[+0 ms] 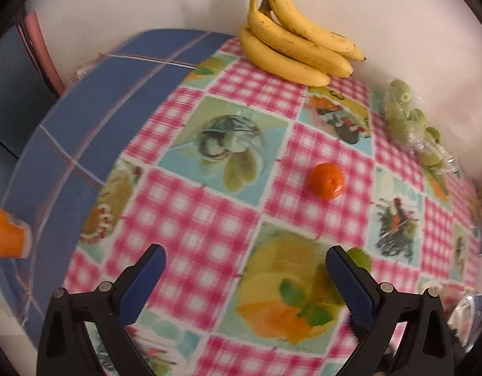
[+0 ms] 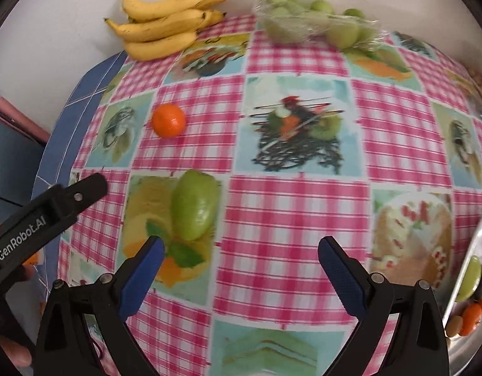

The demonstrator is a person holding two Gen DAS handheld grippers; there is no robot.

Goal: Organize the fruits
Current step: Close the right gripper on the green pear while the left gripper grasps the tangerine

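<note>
Both tongs, left tongs (image 1: 245, 277) and right tongs (image 2: 241, 264), gape wide and empty over the desk (image 2: 303, 213), and the smooth oblong green fruit (image 2: 194, 204) could roll off if nudged rather than pinched.

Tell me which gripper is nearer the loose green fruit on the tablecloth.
Left, it seems. The left gripper has the green fruit right behind its right finger. The right gripper sits a bit farther back, with the fruit ahead to its left.
</note>
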